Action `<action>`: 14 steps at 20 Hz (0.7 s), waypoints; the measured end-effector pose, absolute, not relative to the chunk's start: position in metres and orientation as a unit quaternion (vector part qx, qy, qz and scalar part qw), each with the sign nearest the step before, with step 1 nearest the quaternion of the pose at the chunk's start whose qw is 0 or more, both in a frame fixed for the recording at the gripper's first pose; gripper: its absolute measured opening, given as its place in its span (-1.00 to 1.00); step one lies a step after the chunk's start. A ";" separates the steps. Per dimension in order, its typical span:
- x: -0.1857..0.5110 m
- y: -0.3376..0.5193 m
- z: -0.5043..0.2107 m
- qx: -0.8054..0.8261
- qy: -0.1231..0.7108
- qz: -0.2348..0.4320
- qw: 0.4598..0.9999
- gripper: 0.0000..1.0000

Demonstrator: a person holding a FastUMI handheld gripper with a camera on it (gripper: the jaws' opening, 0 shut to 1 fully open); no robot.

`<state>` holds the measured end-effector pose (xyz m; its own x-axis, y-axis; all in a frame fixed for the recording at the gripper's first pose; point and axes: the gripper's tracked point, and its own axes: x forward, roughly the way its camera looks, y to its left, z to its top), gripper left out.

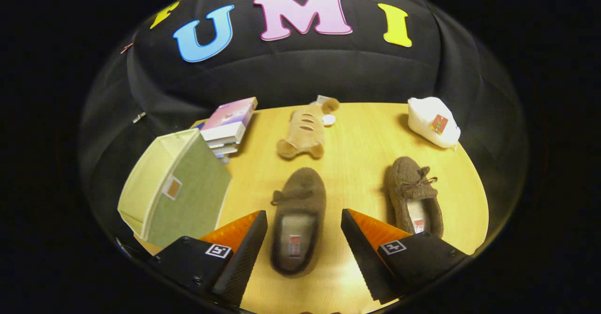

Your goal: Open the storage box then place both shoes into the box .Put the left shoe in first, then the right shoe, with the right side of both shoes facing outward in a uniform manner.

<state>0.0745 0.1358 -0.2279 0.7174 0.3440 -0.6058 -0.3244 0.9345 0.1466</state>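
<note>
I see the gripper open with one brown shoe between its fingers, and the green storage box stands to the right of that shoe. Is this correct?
Not quite. In the gripper view the gripper is open with one brown shoe between its fingers, but the green storage box stands to the left of that shoe. The other shoe lies on the right.

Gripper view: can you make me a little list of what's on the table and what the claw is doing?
claw: open, fingers either side of one slipper, not pressing it
slipper between the fingers: brown, toe pointing away
other slipper: brown, off to the side of the first
storage box: green fabric, beside the claw
books: stacked behind the box
plush toy: beyond the slippers
white bundle: far corner
table: wooden
</note>
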 end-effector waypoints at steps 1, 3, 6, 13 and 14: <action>0.078 0.133 -0.239 0.015 0.333 0.177 0.926 0.97; 0.089 0.130 -0.261 0.008 0.337 0.169 0.926 0.97; 0.106 0.135 -0.282 0.013 0.335 0.165 0.927 0.97; 0.119 0.155 -0.311 0.014 0.351 0.171 0.920 -0.04; 0.120 0.154 -0.311 0.013 0.352 0.166 0.921 -0.23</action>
